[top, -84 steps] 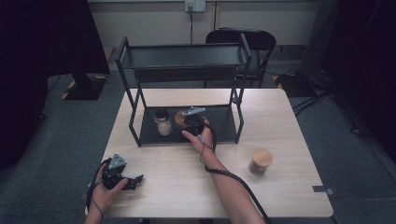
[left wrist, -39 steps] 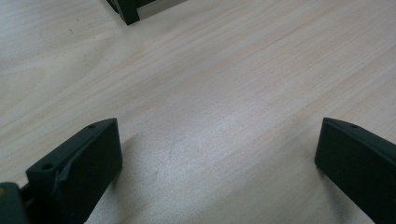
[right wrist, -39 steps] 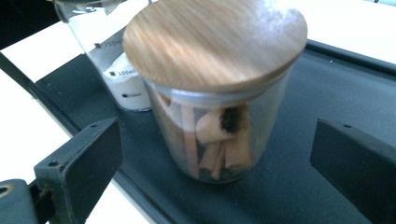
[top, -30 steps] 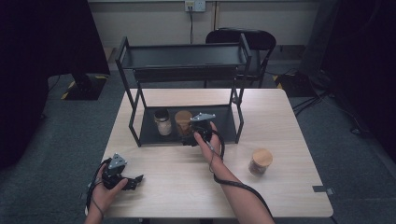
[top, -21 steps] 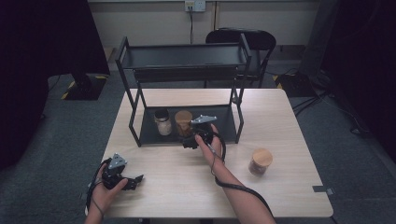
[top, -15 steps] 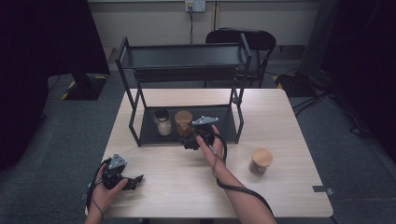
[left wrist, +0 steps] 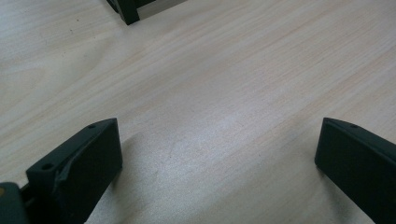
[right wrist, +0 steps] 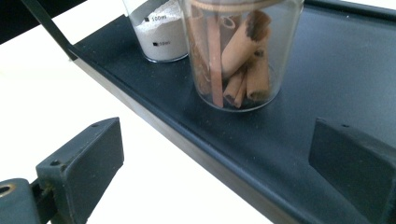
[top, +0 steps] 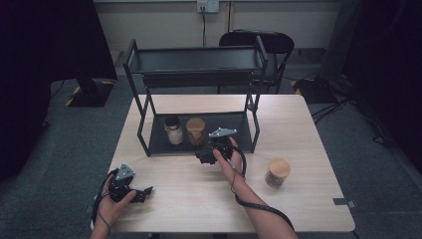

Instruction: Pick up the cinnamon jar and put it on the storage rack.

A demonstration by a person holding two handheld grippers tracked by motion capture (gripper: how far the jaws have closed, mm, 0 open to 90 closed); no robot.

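From the high view, a pale wooden table (top: 199,199) holds a black metal two-tier rack (top: 199,74). On the rack's bottom shelf stand two clear glass jars side by side: one with white powder (top: 173,130) and, to its right, one with cinnamon sticks and a wooden lid (top: 195,131). The right gripper (top: 205,157) sits at the shelf's front edge, just in front of the cinnamon jar, not touching it. A third clear jar with a wooden lid (top: 276,172) stands on the table well to the right. The left gripper (top: 143,193) rests near the table's front left corner.

In the left gripper view, the two black jaws stand wide apart over bare wood, holding nothing.

In the right gripper view, the jaws are spread wide and empty, one over the table, the other over the black shelf (right wrist: 299,116). The cinnamon jar (right wrist: 233,51) stands upright just ahead, the powder jar (right wrist: 156,28) beside it.
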